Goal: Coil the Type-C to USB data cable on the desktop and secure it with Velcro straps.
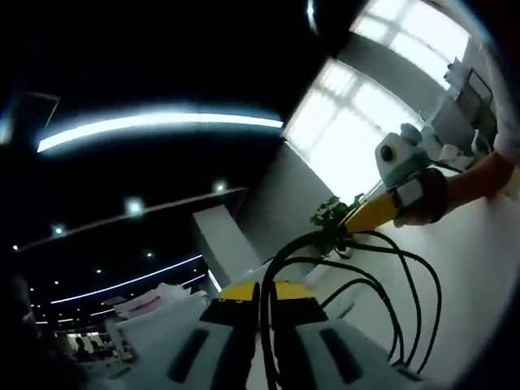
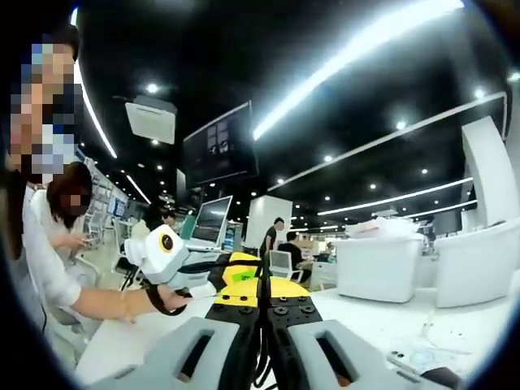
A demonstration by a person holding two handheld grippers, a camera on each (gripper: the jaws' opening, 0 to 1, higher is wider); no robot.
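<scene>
- In the left gripper view, we saw the left tongs [image 1: 262, 313] closed tight on the black cable [image 1: 406, 292], which ran up between their yellow tips
- From that pinch the cable fanned out in several loops hanging above the white tabletop [image 1: 479, 260], then gathered again at the yellow tips of the right tongs [image 1: 351, 226]
- A person's hand [image 1: 426, 199] held the right tongs, beyond the cable loops
- In the right gripper view, the right tongs [image 2: 262, 307] were likewise closed on the cable [image 2: 263, 280], a thin black line squeezed between the jaws
- Just past the cable there, the left tongs [image 2: 237, 272] met it tip to tip, held by a hand [image 2: 166, 294] with a strap round it
- Seated people [image 2: 286, 244] and monitors [image 2: 211, 219] stood well behind the cable; we could not make out any Velcro strap
</scene>
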